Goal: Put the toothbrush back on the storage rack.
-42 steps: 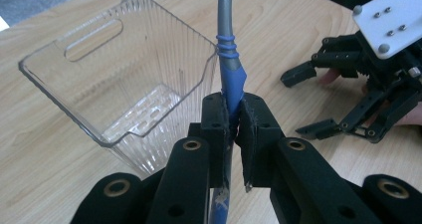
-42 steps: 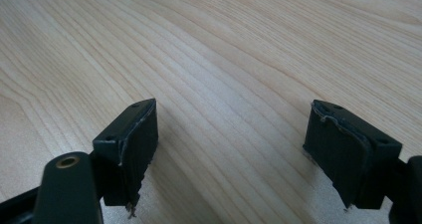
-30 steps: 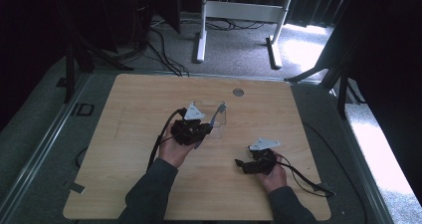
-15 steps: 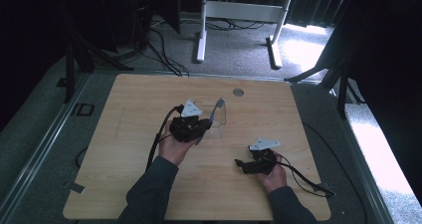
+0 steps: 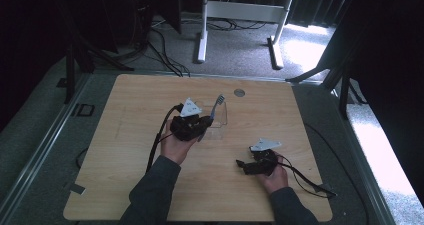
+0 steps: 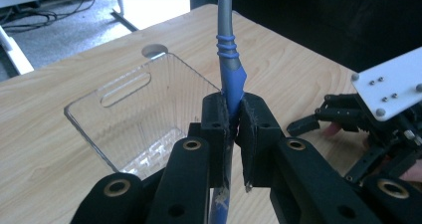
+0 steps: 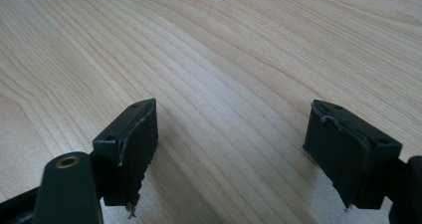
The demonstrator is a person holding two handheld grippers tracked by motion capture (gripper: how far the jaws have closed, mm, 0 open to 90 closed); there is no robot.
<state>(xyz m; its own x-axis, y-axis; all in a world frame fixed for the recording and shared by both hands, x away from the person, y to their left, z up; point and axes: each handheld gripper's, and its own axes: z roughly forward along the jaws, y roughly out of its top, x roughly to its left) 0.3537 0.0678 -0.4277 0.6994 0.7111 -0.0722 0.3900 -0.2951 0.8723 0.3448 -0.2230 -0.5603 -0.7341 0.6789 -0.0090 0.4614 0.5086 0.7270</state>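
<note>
The left claw (image 5: pixel 204 126) has carried the toothbrush (image 5: pixel 216 106) rightward across the desk. It now reaches the clear box (image 5: pixel 220 116).

The wooden table (image 5: pixel 150 185) is evenly lit by daylight, while its surroundings are left almost black. A bright patch is seen on the floor (image 5: pixel 300 50) beyond it. The high view is rendered soft and grainy; soft shadows are cast.

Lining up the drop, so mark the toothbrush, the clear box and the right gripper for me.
toothbrush (image 6: pixel 233 82): left gripper view, blue handle just above the jaws.
clear box (image 6: pixel 124 82): left gripper view, far wall by the slot.
right gripper (image 7: pixel 231 157): right gripper view, midway between its jaws.
</note>
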